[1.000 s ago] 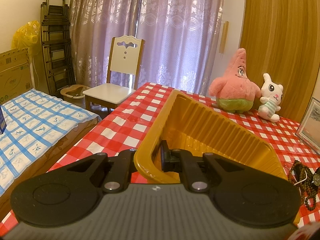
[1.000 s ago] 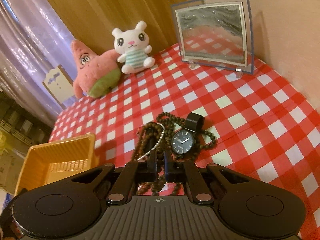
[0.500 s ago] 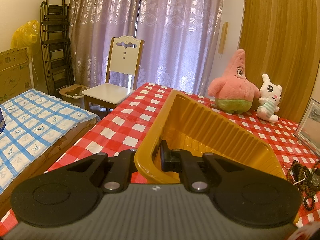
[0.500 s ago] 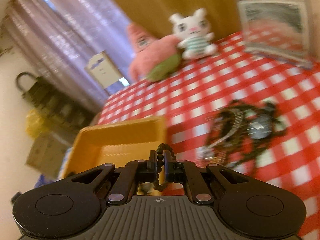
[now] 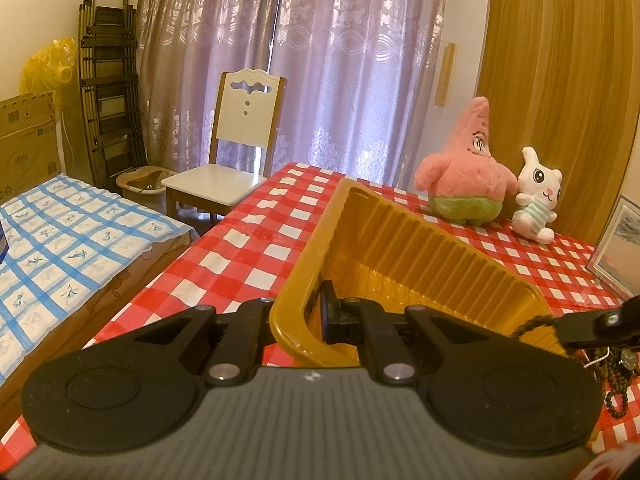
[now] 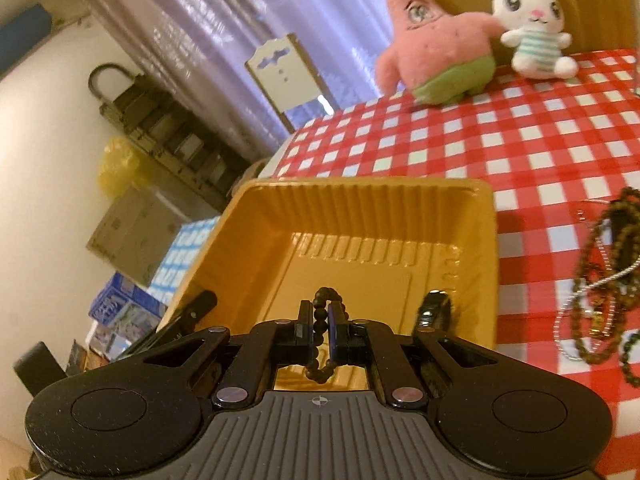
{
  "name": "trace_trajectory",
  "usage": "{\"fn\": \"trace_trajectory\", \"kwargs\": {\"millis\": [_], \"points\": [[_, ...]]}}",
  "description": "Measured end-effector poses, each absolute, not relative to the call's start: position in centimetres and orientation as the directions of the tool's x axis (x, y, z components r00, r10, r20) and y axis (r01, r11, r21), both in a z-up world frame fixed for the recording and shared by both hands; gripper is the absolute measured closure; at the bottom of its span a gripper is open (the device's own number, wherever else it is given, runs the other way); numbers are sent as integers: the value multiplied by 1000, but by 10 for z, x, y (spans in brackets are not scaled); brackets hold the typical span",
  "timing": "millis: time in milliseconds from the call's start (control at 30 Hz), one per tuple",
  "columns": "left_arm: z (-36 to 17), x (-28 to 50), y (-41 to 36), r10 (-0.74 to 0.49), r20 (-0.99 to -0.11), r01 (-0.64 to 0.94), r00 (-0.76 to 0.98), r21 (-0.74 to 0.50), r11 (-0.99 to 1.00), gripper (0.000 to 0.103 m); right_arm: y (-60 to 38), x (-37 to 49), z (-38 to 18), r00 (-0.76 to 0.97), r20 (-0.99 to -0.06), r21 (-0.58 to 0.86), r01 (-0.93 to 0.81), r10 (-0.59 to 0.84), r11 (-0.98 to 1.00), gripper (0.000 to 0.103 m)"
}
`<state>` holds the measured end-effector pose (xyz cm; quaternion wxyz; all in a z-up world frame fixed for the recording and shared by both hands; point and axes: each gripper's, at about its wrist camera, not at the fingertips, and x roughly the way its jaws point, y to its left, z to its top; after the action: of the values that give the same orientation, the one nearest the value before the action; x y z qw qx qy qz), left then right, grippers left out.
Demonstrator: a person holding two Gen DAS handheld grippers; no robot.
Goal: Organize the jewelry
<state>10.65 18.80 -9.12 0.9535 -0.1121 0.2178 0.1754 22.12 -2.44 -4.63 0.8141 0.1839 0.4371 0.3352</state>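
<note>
A yellow ribbed plastic tray (image 5: 400, 248) sits on the red checked table. My left gripper (image 5: 298, 320) is shut on the tray's near rim. My right gripper (image 6: 319, 330) is shut on a dark bead bracelet (image 6: 322, 316) and holds it above the tray's (image 6: 360, 216) near side. The right gripper's tip with the beads also shows in the left wrist view (image 5: 576, 326). A pile of bead strands, a silver chain and a watch (image 6: 600, 280) lies on the cloth right of the tray; it also shows in the left wrist view (image 5: 618, 364).
A pink starfish plush (image 5: 466, 172) and a white bunny plush (image 5: 536, 196) stand at the table's far side. A framed picture (image 5: 620, 248) stands at the right edge. A white chair (image 5: 232, 160) and a bed with a blue checked cover (image 5: 60, 240) are left of the table.
My right gripper lifted a bead bracelet off the pile and swung left, now over the tray. The left gripper stays clamped on the tray rim, barely moved.
</note>
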Motion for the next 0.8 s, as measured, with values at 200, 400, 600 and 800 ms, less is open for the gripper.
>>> {"fn": "trace_trajectory", "kwargs": {"millis": [200, 400, 600, 800], "points": [[-93, 106, 186, 281, -459, -381, 843, -139, 914, 95, -14, 221, -52, 380, -609, 579, -386, 696, 718, 95], [-93, 107, 187, 281, -460, -380, 842, -139, 914, 95, -27, 217, -46, 392, -612, 579, -370, 687, 727, 87], [-93, 107, 187, 280, -460, -380, 843, -140, 914, 95, -66, 206, -49, 437, -631, 562, -311, 641, 766, 72], [-92, 106, 188, 280, -460, -380, 842, -140, 914, 95, -121, 192, -60, 480, -677, 550, -174, 558, 817, 72]]}}
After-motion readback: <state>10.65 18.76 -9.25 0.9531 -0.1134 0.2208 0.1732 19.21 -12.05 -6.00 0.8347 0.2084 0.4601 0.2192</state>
